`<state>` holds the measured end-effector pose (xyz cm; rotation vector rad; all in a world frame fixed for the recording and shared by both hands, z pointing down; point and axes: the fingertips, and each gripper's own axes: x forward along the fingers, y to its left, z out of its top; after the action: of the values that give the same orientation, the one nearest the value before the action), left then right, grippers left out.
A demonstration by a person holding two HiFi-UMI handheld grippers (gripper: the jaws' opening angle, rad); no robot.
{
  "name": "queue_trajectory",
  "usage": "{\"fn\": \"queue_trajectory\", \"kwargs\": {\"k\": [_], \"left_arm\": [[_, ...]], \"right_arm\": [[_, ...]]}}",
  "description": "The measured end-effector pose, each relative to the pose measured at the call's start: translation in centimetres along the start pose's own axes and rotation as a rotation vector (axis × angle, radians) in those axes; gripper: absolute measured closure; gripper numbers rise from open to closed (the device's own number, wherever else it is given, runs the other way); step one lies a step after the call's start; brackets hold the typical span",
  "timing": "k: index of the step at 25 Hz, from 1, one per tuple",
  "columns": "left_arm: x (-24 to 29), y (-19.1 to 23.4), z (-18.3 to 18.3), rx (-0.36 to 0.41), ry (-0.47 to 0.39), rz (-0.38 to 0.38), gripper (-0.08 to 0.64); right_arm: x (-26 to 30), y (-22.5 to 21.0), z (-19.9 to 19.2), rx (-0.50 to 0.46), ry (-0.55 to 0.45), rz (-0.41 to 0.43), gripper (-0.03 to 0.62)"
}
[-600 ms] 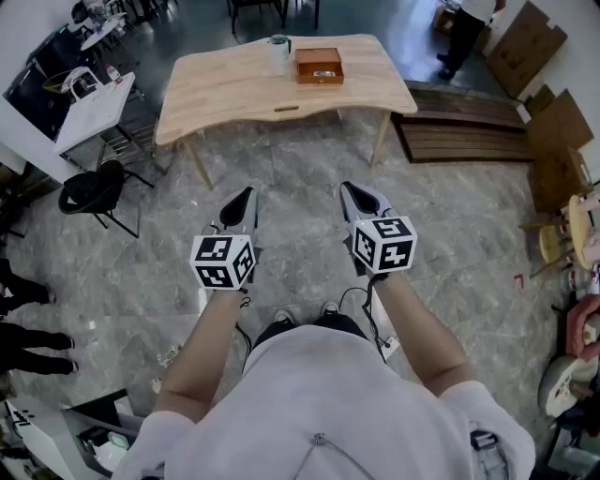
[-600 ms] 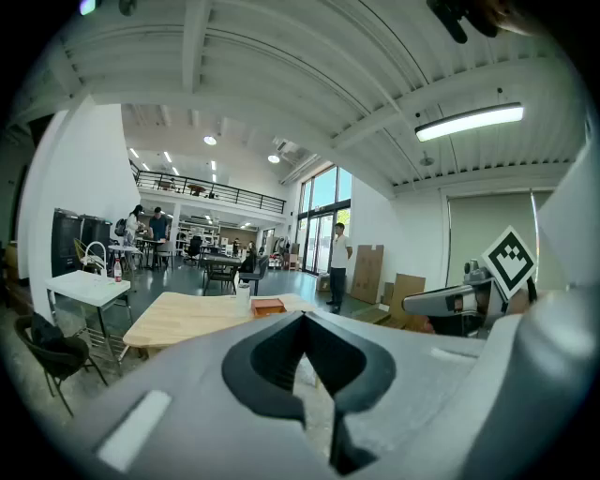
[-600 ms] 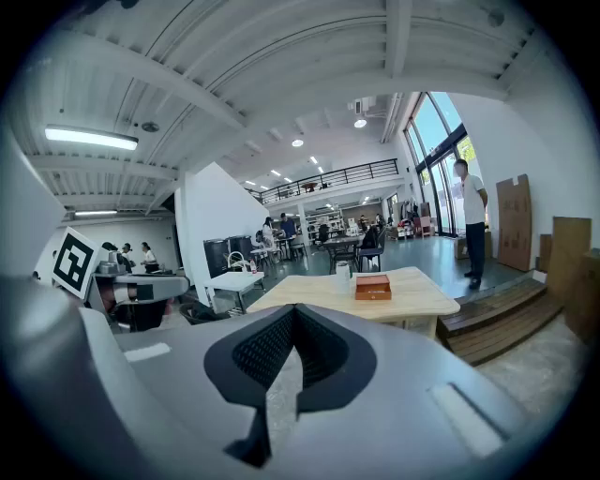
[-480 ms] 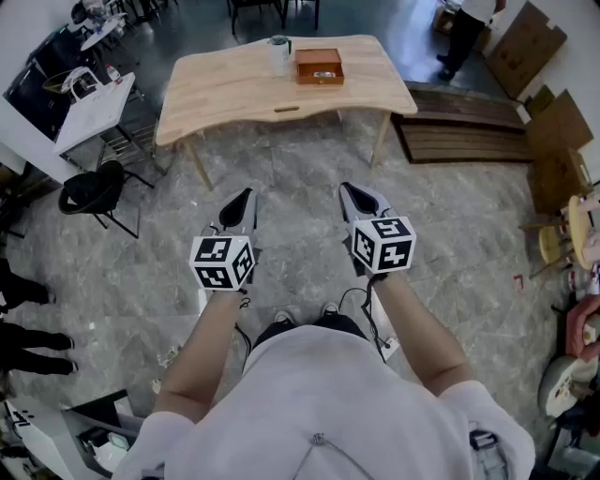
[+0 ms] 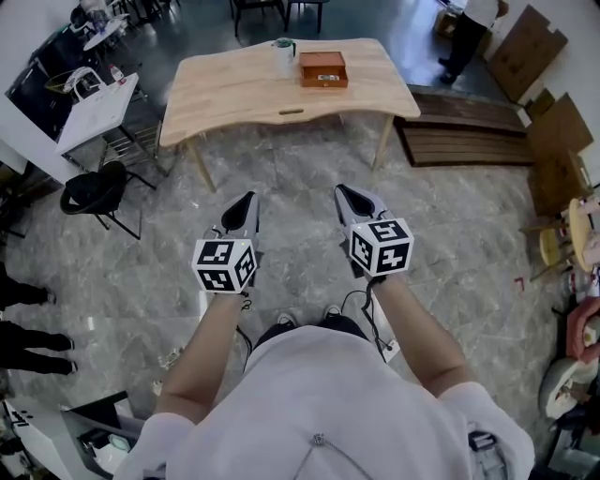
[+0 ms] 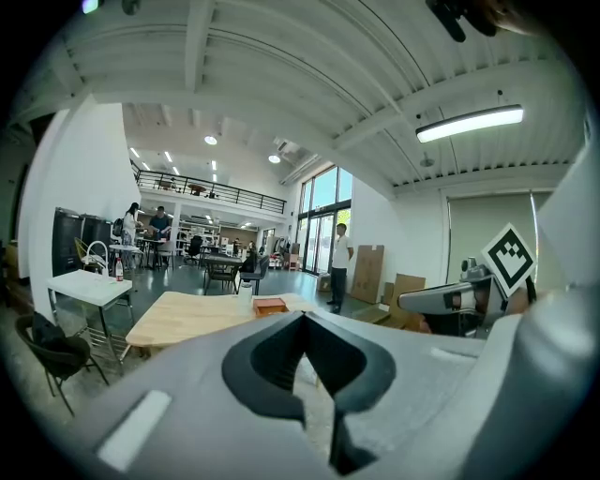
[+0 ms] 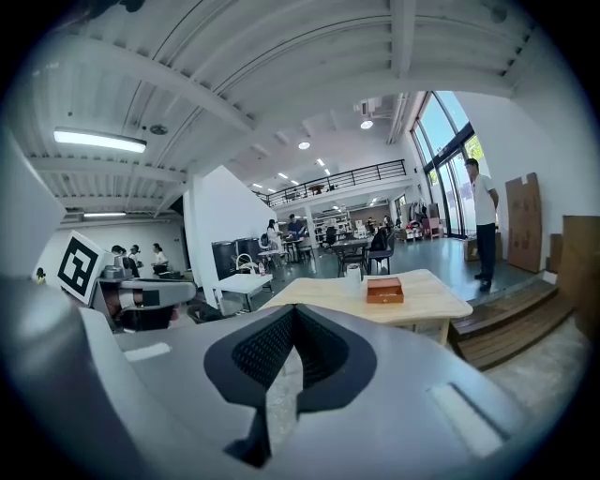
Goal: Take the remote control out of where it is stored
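An orange-brown wooden box (image 5: 323,68) lies open on a light wooden table (image 5: 234,89) far ahead, with something pale inside it; I cannot make out a remote control. The box (image 6: 269,305) (image 7: 385,291) also shows small in both gripper views. My left gripper (image 5: 246,199) and right gripper (image 5: 341,192) are held side by side over the stone floor, well short of the table. Both are shut with nothing between the jaws.
A white cup (image 5: 282,52) stands left of the box. A black chair (image 5: 98,192) and a white side table (image 5: 94,108) stand at the left. A wooden pallet (image 5: 464,131) and cardboard (image 5: 553,141) lie at the right. A person (image 5: 466,28) stands beyond the table.
Both grippers and the view have moved a little forward toward the table. The jaws stay shut.
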<state>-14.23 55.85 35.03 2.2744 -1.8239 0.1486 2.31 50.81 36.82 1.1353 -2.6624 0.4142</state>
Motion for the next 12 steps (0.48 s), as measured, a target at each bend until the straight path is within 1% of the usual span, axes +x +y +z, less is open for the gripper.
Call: {"fn": "queue_trajectory", "kwargs": {"k": [7, 12], "left_arm": [[-1.3, 1.6, -0.6, -0.007, 0.002, -0.001, 0.56], [-2.0, 2.9, -1.3, -0.013, 0.008, -0.019, 0.56]], "right_arm": [[0.3, 0.9, -0.4, 0.021, 0.008, -0.023, 0.565], [0.8, 2.1, -1.3, 0.029, 0.024, -0.04, 0.566]]}}
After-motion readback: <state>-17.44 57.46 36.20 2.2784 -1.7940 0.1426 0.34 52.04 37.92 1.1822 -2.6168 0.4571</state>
